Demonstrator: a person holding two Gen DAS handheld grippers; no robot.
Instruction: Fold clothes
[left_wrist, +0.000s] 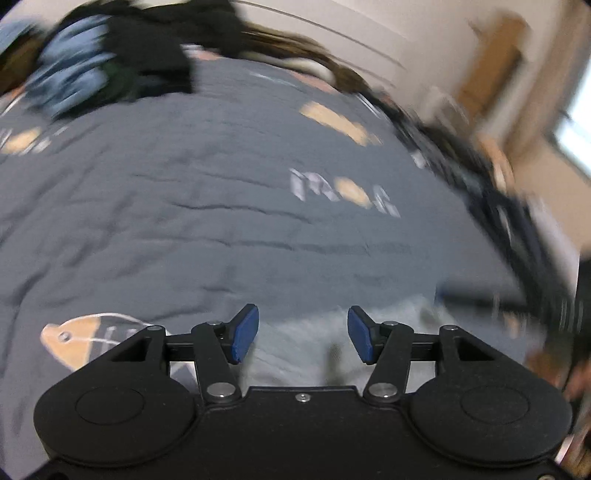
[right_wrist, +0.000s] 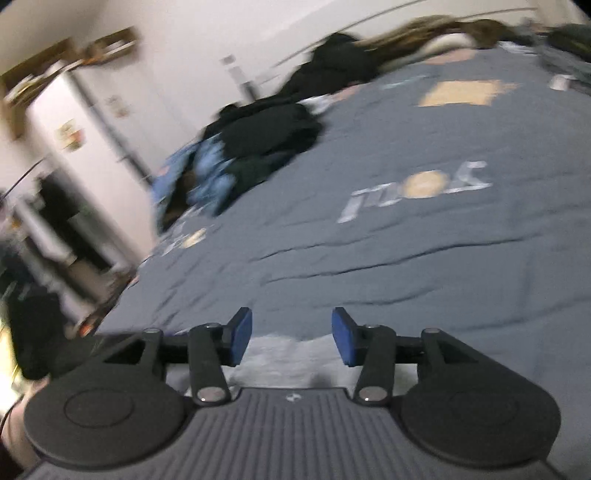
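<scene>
Both claws are seen with jaws apart and nothing clamped. Just below and between the blue pads of the left claw (left_wrist: 303, 334) a pale grey garment (left_wrist: 295, 350) is seen, lying on the grey bedspread (left_wrist: 184, 221). The same pale cloth (right_wrist: 280, 354) shows under the right claw (right_wrist: 291, 336), close beneath its pads. Whether either claw touches it cannot be told through the blur. Far ahead of both claws a dark and blue clothes pile (left_wrist: 110, 62) is heaped at the bed's far side. The garment is judged light, limp and prone to sagging and bunching. A hold is best taken at a hem or corner, one claw each, with a pinch through a single edge so that layers are not dragged together.
</scene>
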